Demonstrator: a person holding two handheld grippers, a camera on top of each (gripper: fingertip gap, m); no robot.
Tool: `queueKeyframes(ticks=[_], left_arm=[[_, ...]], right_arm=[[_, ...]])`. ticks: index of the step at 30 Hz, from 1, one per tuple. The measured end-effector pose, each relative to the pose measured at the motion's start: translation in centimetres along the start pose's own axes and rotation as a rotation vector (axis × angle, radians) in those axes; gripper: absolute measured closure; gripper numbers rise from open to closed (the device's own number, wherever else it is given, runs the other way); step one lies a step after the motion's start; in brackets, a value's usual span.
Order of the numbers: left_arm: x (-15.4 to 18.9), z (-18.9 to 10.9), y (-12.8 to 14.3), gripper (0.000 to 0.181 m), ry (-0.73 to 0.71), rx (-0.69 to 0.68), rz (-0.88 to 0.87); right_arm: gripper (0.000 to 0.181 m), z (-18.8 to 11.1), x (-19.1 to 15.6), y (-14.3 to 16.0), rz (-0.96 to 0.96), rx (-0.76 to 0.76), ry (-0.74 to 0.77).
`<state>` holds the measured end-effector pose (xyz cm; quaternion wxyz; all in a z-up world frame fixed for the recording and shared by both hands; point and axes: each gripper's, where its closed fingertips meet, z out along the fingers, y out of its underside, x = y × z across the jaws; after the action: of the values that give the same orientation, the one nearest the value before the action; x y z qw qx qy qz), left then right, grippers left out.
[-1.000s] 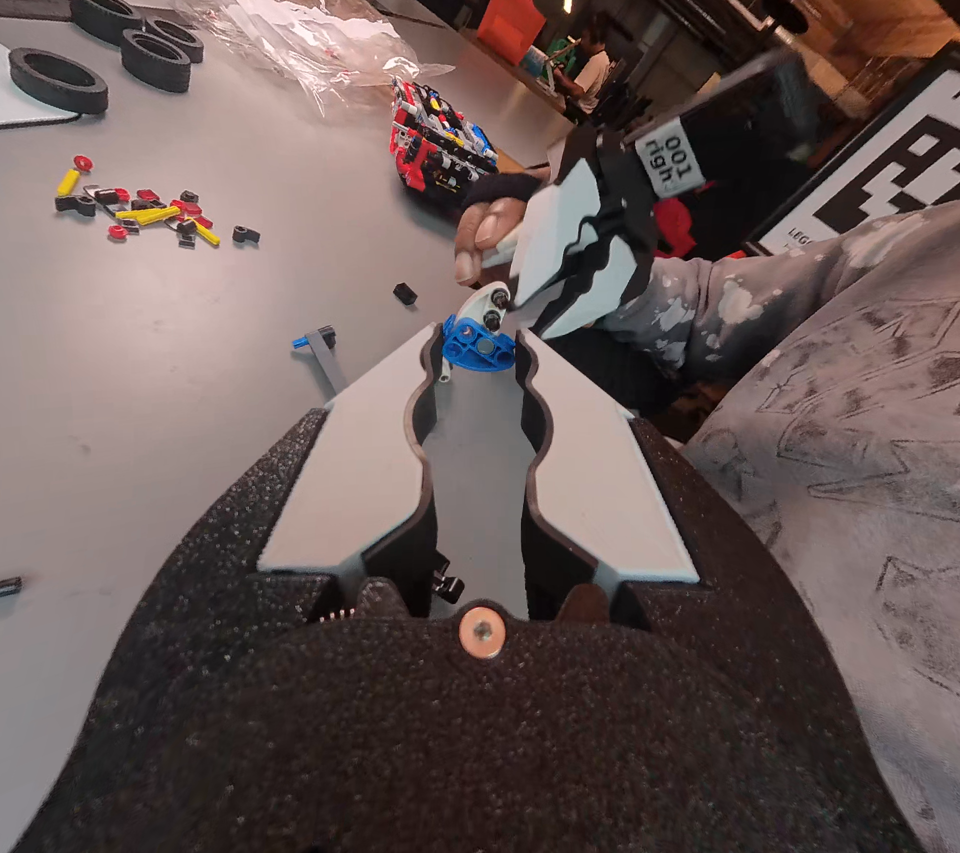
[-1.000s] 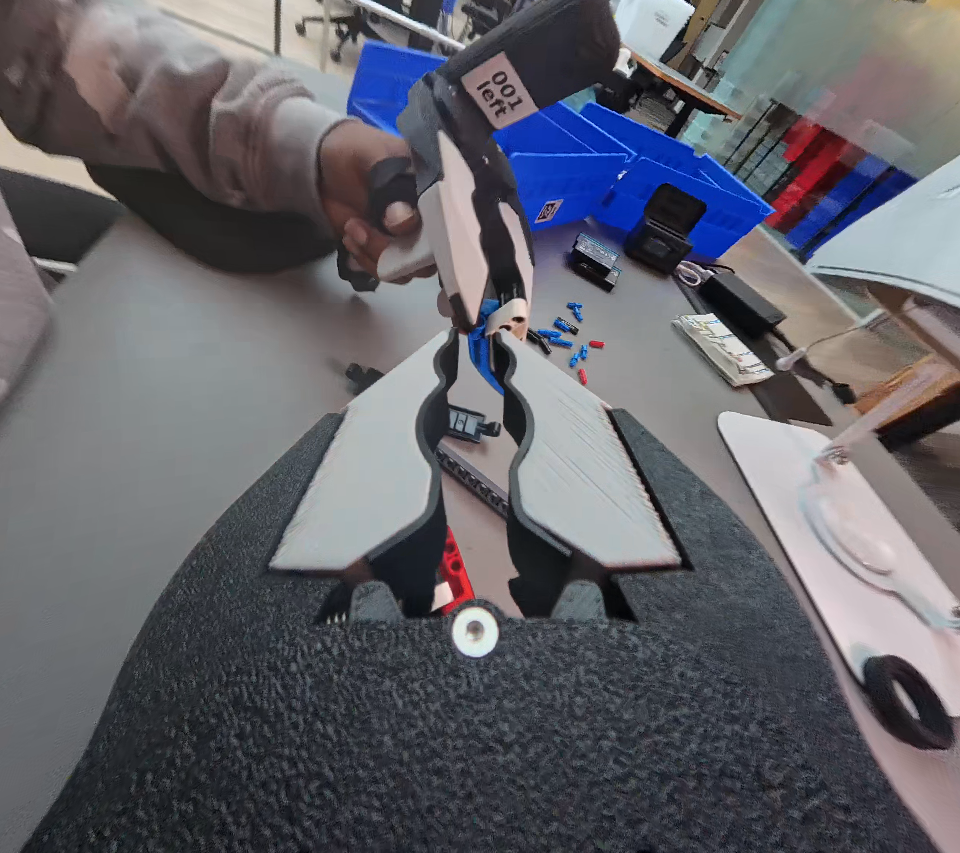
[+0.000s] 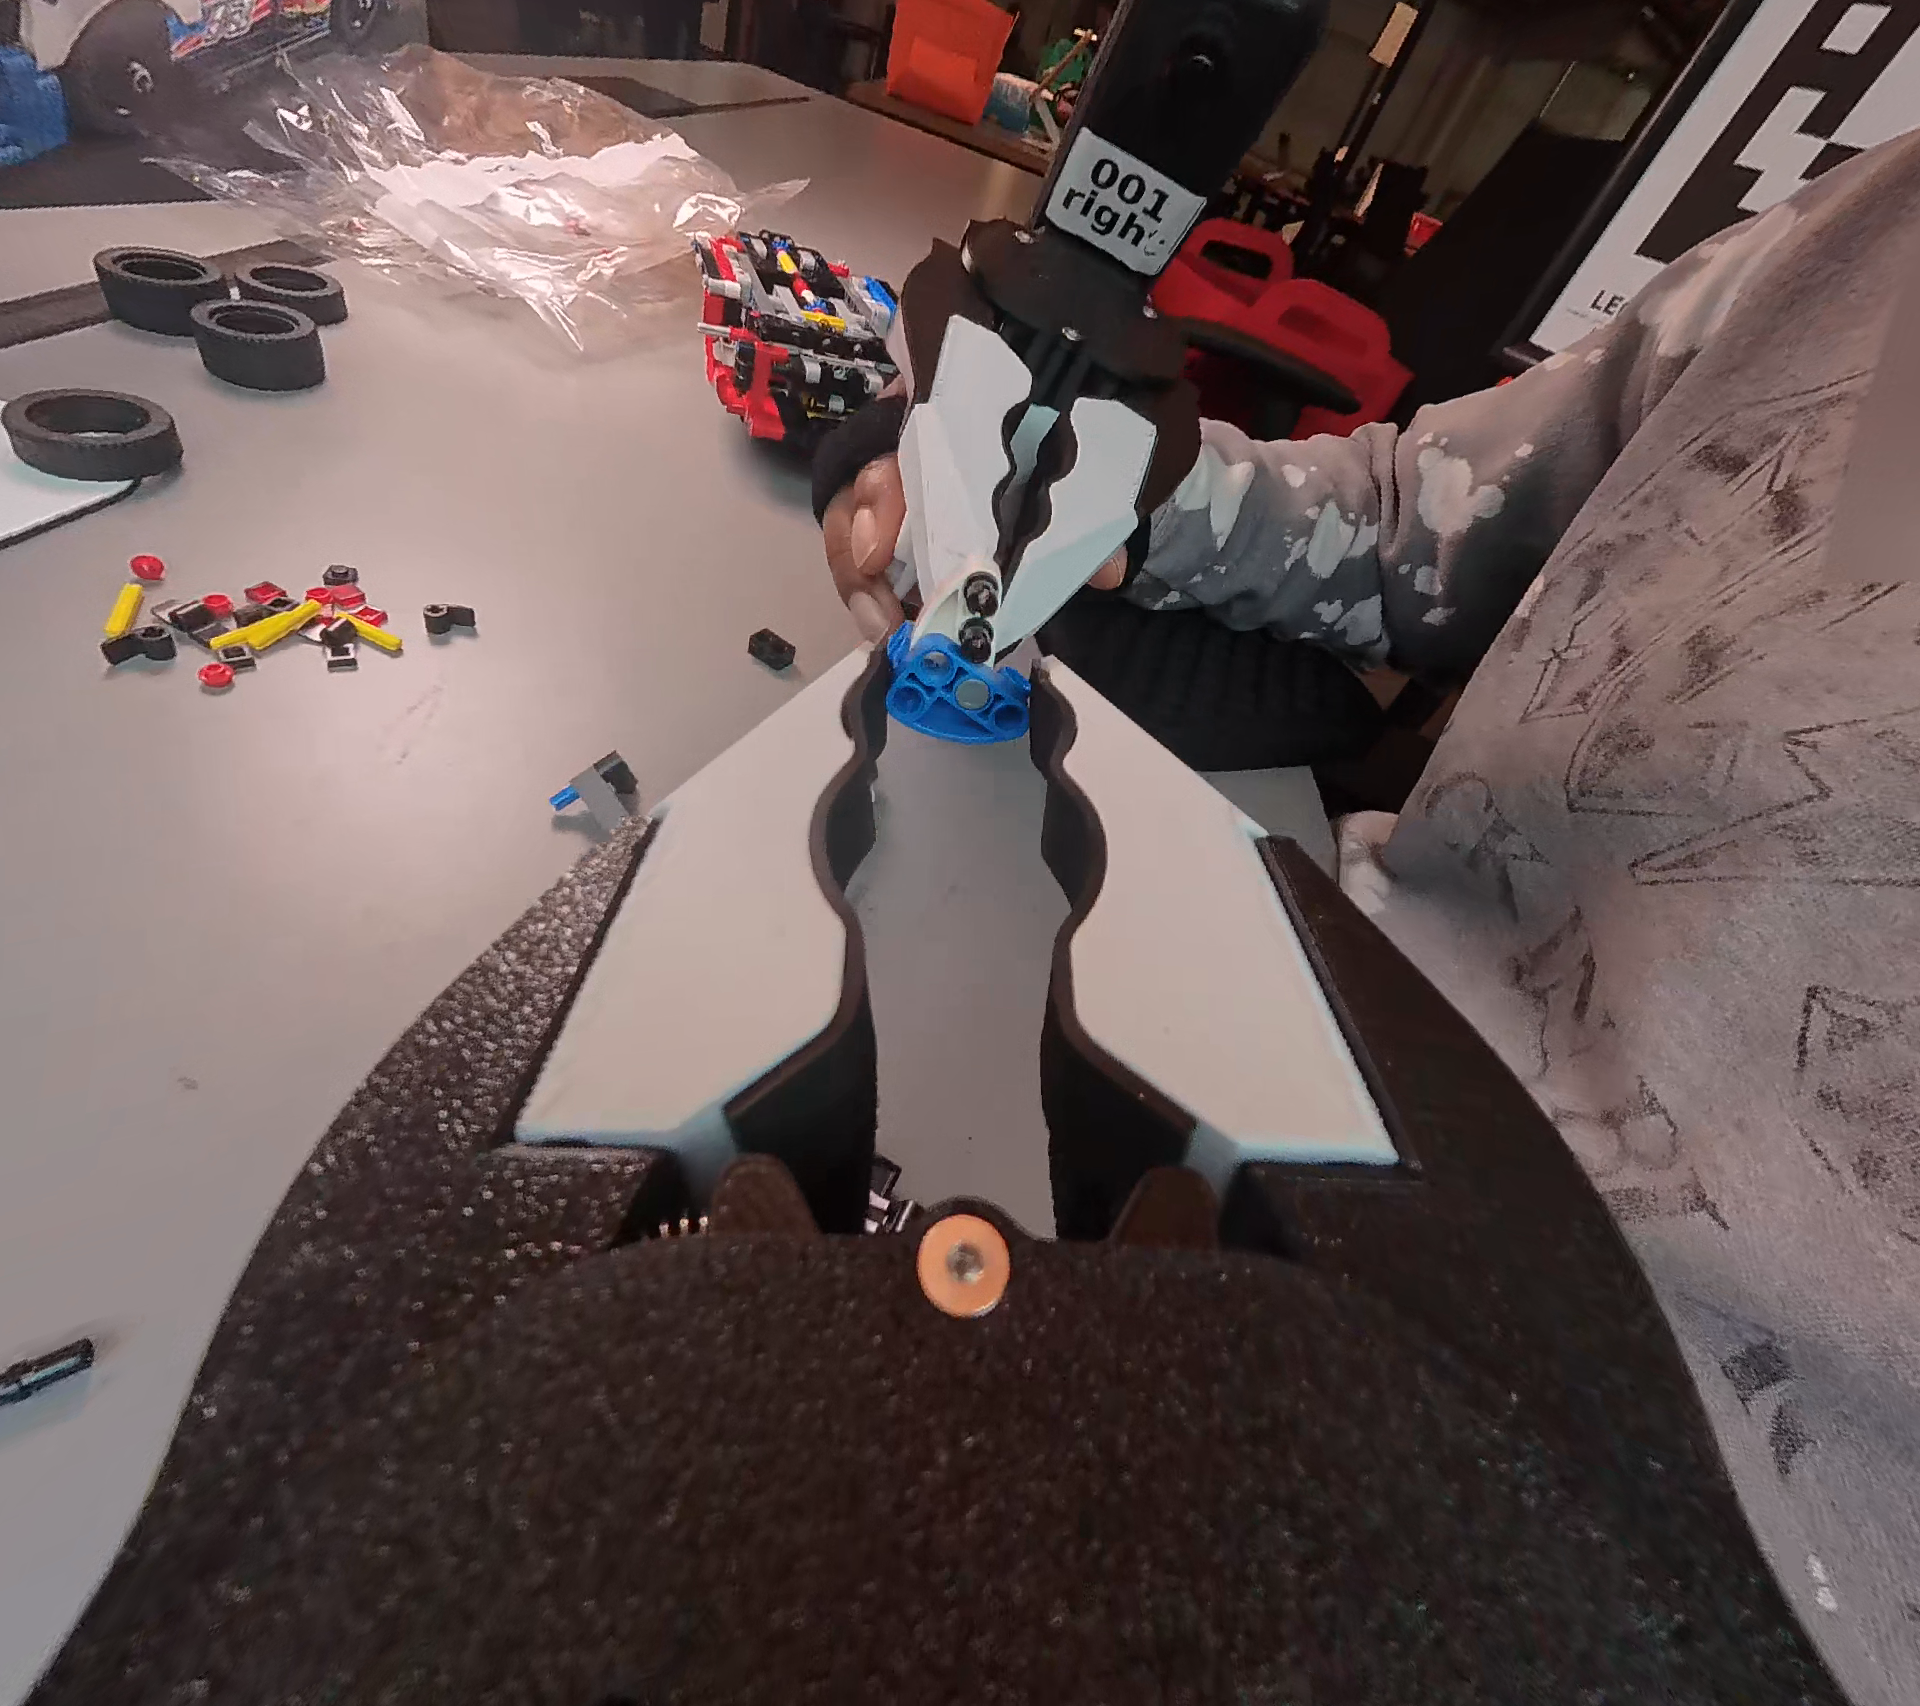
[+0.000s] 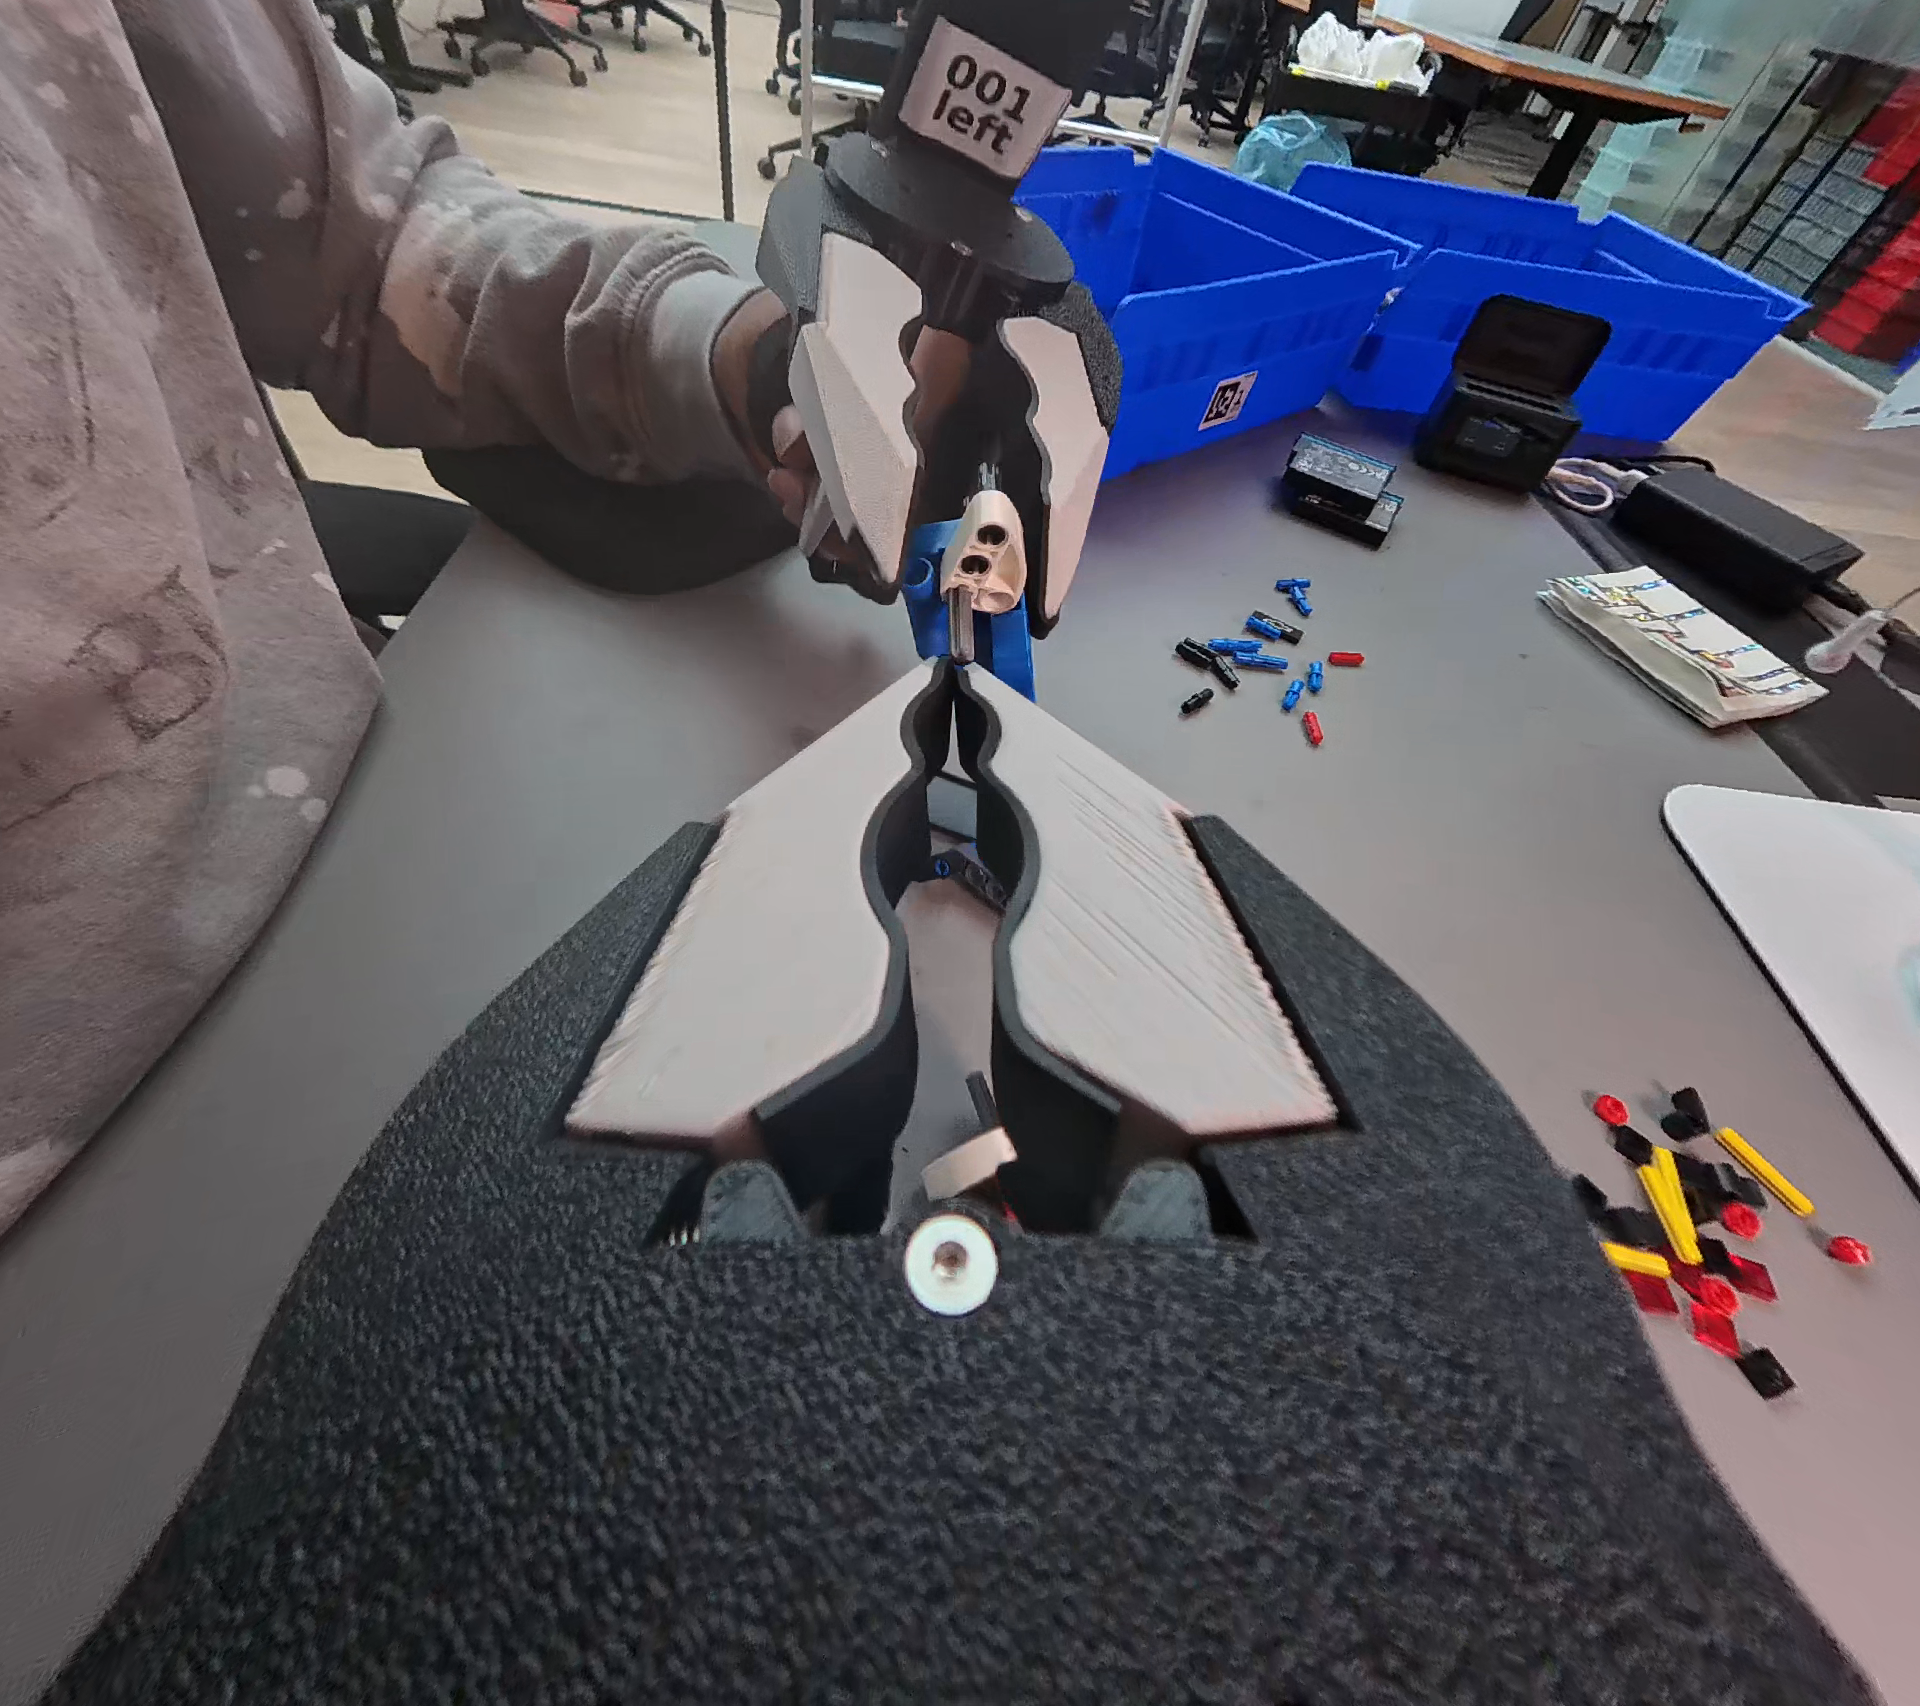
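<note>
My left gripper [image 3: 956, 690] is shut on a blue three-hole connector piece [image 3: 956, 700] and holds it above the grey table [image 3: 416, 877]. My right gripper [image 3: 971, 628] comes down from above, shut on a small white piece [image 3: 961, 602] with two black pins. The white piece touches the top of the blue piece. In the right wrist view my right gripper [image 4: 951, 680] has its tips closed. Just beyond them the white piece [image 4: 982, 560] sits against the blue piece [image 4: 997, 648], between the fingers of the left gripper [image 4: 966, 607]. A hand and sleeve hold each gripper.
Loose red, yellow and black parts [image 3: 249, 617], black tyres [image 3: 249, 326], a plastic bag [image 3: 499, 202] and a part-built red and black model [image 3: 800, 337] lie on the table. Blue bins [image 4: 1351, 306], blue and black pins [image 4: 1257, 648], a folded booklet [image 4: 1683, 648] and a white tray [image 4: 1818, 908] are nearby. Less than 4 cm separates the two grippers' tips.
The right gripper has swung more upright and now points steeply down onto the blue piece. The left gripper has tilted up a little. Both stay shut on their pieces.
</note>
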<state>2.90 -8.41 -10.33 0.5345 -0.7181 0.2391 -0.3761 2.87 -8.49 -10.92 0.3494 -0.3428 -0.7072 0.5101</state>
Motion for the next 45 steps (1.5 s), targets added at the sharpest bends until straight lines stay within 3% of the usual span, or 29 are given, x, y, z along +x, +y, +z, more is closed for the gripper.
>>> queueKeyframes(ticks=[7,14,28,33,38,42,45], left_arm=[[-1.3,0.6,2.9,0.156,-0.16,-0.217,0.175],[-1.7,0.9,4.0,0.156,-0.189,-0.28,0.226],[-1.5,0.9,4.2,0.156,-0.157,-0.279,0.188],[-2.2,1.1,5.7,0.156,-0.196,-0.357,0.202],[-0.6,2.0,4.3,0.156,-0.078,-0.248,0.099],[0.2,1.8,2.0,0.156,0.037,-0.083,-0.113],[0.4,1.6,0.9,0.156,0.109,-0.004,-0.254]], right_arm=[[0.181,1.2,0.0,3.3,-0.126,-0.241,0.048],[0.181,1.9,-0.2,3.8,-0.181,-0.305,0.063],[0.181,1.9,-0.5,3.8,-0.036,-0.233,0.002],[0.16,-0.9,1.2,2.3,0.049,-0.17,0.031],[0.128,-0.1,-0.7,4.4,0.001,-0.264,-0.04],[0.13,1.0,-0.2,2.2,-0.13,-0.157,0.06],[0.15,1.1,0.2,0.2,-0.33,-0.078,0.181]])
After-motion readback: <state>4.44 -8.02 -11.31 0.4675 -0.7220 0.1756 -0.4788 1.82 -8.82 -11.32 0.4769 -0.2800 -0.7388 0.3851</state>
